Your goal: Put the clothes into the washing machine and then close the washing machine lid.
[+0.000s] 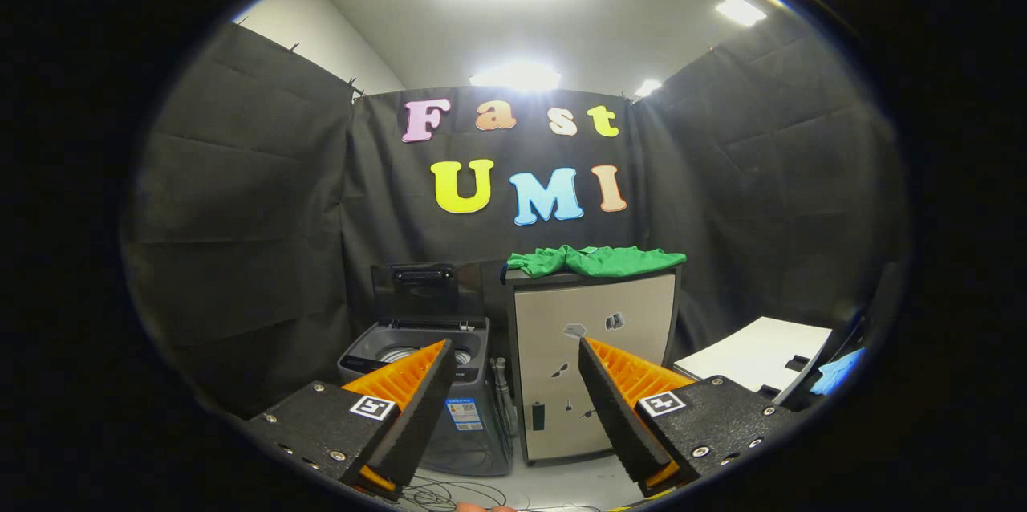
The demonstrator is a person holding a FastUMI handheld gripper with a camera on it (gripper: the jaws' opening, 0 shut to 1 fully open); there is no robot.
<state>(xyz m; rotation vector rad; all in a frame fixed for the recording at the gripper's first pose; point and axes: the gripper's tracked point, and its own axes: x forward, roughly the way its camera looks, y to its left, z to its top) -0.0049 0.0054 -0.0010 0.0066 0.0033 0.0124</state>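
Gripper [513, 396]: fingers spread wide, nothing between them, held well back from the work. Beyond the left finger, the washer [449, 384] stands on the floor with its lid [425, 287] raised; drum open. Just beside it, beyond the gap between the fingers, a cabinet [594, 359]. The green clothes [594, 261] lie in a heap on the cabinet top, untouched.

Progress, as judged: nothing done yet. Left: grasp clothes, drop them in the drum, lower the lid.
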